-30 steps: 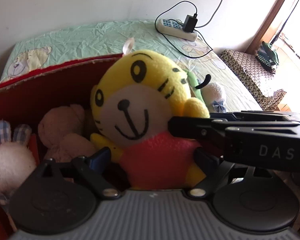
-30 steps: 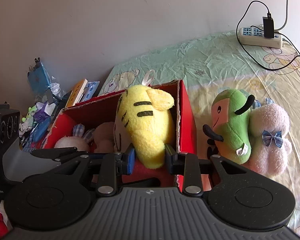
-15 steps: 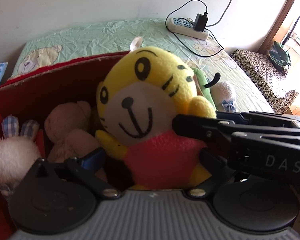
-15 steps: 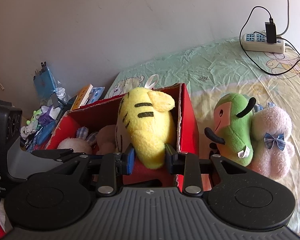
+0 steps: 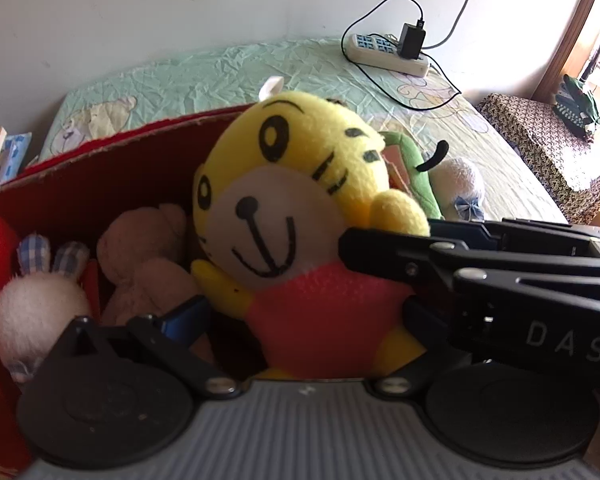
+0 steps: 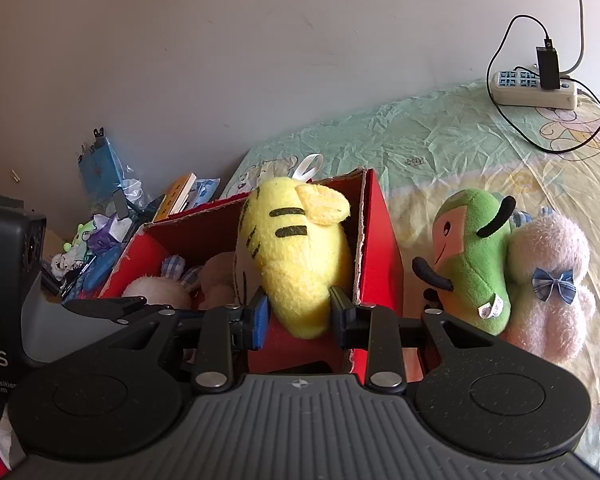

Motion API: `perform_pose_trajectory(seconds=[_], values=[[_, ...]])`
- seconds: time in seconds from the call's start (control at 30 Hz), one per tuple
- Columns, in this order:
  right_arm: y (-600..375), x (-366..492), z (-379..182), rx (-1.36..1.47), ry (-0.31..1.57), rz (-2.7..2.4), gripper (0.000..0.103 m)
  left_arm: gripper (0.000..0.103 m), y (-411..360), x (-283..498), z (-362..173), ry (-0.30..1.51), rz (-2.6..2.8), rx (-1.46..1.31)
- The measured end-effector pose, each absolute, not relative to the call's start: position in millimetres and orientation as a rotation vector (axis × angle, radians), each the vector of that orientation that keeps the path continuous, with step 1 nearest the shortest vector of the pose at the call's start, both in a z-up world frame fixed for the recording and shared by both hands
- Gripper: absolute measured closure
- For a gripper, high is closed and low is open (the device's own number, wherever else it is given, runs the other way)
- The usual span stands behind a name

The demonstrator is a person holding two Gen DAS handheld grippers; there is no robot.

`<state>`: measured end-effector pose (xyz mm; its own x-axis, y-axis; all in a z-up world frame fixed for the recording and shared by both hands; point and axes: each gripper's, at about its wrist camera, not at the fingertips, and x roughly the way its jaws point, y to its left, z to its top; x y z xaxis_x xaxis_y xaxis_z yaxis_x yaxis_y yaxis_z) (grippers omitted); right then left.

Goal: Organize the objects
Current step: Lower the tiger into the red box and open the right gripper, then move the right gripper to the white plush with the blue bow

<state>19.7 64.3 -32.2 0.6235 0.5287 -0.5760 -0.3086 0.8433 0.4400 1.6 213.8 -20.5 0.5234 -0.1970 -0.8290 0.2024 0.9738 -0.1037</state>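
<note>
A yellow tiger plush (image 5: 284, 200) in a red shirt stands upright at the right end of the red cardboard box (image 5: 100, 168). My right gripper (image 6: 298, 316) is shut on the tiger (image 6: 296, 248), its pads squeezing the lower back of the yellow head. Its black fingers (image 5: 384, 254) reach in from the right in the left wrist view. My left gripper (image 5: 300, 316) is in front of the tiger. Its jaws are opening, with the red body between them and the blue pad clear of it. A brown bear (image 5: 144, 256) and a white bunny (image 5: 36, 308) lie in the box.
A green plush (image 6: 472, 264) and a pink plush with a blue bow (image 6: 548, 280) lie on the bed just right of the box (image 6: 380, 248). A power strip (image 6: 532, 88) with cables sits by the wall. Books and small clutter (image 6: 176, 196) are piled left of the box.
The left gripper's jaws have spread wider and come off the tiger's body. The right gripper keeps its hold on the tiger, which has hardly moved.
</note>
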Motion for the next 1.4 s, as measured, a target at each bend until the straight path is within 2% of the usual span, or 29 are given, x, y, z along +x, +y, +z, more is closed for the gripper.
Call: perform_pose_trajectory(seconds=[0.63, 1.4], values=[[25.9, 5.0, -17.4, 0.398, 0.727, 0.564, 0.064, 0.001, 203.1, -23.5, 14.4, 0.913, -0.033, 0.069], [-70.3, 11.0, -29.4, 0.452, 0.767, 0.565, 0.062, 0.001, 119.4, -36.5, 44.0, 0.815, 0.084, 0.174]])
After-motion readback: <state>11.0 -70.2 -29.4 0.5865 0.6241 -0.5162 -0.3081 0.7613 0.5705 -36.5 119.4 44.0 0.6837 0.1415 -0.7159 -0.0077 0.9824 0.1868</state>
